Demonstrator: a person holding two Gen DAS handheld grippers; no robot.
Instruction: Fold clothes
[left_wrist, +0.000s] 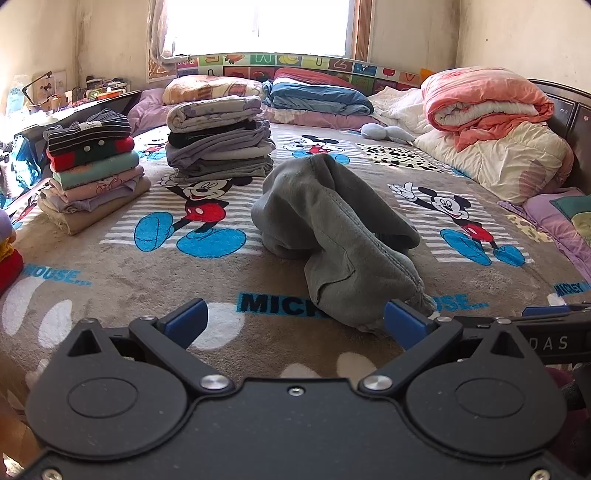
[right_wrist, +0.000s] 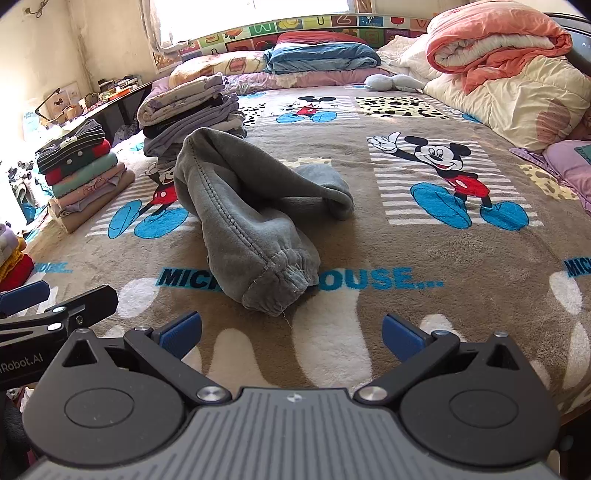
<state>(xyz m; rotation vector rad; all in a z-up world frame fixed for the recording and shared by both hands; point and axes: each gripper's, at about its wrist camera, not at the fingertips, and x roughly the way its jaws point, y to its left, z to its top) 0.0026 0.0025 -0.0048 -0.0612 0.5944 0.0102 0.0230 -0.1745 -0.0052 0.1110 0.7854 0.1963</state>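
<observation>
Two stacks of folded clothes (left_wrist: 94, 166) already stand beyond and to the left of the grey sweatpants (left_wrist: 332, 236) — so plenty looks done, but this pair lies crumpled and unfolded on the Mickey Mouse blanket (left_wrist: 129, 273). The left gripper (left_wrist: 293, 321) and the right gripper (right_wrist: 291, 330) both hover just short of the sweatpants' elastic cuff (right_wrist: 291, 275), jaws spread wide, holding nothing — the fold is not yet begun.

Bright window (left_wrist: 258, 22) behind bed (left_wrist: 110, 266); cream walls (left_wrist: 517, 33); cluttered dark desk (left_wrist: 74, 107) at left.
</observation>
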